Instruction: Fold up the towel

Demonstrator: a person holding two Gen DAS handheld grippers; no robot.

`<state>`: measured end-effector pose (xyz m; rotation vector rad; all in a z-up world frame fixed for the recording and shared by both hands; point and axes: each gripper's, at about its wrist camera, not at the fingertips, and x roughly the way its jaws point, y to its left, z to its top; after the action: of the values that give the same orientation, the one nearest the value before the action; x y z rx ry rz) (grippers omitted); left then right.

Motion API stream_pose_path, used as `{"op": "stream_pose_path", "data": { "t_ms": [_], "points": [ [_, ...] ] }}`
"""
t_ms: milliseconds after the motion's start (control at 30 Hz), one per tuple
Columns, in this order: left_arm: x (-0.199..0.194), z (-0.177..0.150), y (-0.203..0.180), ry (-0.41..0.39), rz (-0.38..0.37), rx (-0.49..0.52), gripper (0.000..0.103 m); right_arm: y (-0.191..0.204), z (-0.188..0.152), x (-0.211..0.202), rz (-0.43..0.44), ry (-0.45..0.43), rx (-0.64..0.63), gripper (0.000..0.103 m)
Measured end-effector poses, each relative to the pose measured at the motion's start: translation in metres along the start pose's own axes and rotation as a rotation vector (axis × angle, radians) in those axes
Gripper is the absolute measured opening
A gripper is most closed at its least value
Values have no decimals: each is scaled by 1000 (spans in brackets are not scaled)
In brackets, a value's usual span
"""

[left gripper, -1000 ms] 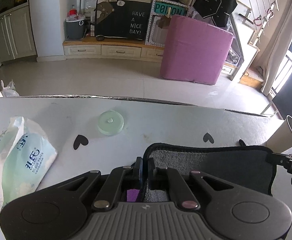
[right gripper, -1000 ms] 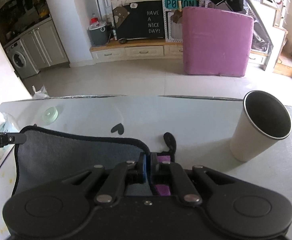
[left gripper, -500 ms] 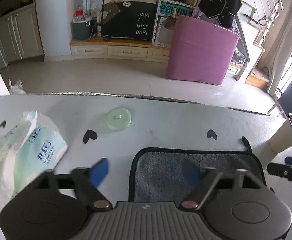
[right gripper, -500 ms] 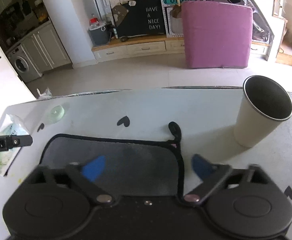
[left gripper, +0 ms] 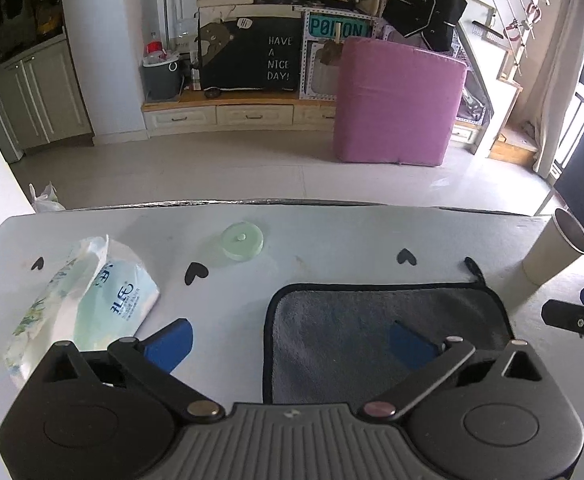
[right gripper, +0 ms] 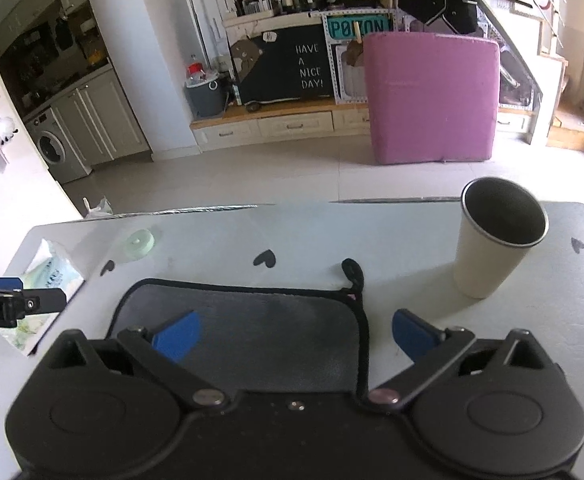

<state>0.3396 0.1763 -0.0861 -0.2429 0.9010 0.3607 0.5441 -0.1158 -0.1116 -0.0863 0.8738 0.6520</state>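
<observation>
On the white table with black heart marks (left gripper: 332,240) we see a soft pack of tissues in white and pale green wrap (left gripper: 88,300), a round pale green disc, perhaps a lid (left gripper: 242,241), and an upright cream metal cup (right gripper: 492,240). A pink upholstered block (right gripper: 430,96) stands on the floor beyond.

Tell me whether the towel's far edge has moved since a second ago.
Yes. In the right wrist view the gray towel far edge now lies nearer the heart mark on the table, flat, with both grippers open.
</observation>
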Motion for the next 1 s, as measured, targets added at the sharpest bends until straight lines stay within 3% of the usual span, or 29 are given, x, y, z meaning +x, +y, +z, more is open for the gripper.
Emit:
{"op": "stream_pose_path", "data": {
  "t_ms": [1000],
  "points": [
    [-174, -59, -31, -141, -51, 41, 103, 33, -49, -175, 10, -152, -4, 103]
  ]
}}
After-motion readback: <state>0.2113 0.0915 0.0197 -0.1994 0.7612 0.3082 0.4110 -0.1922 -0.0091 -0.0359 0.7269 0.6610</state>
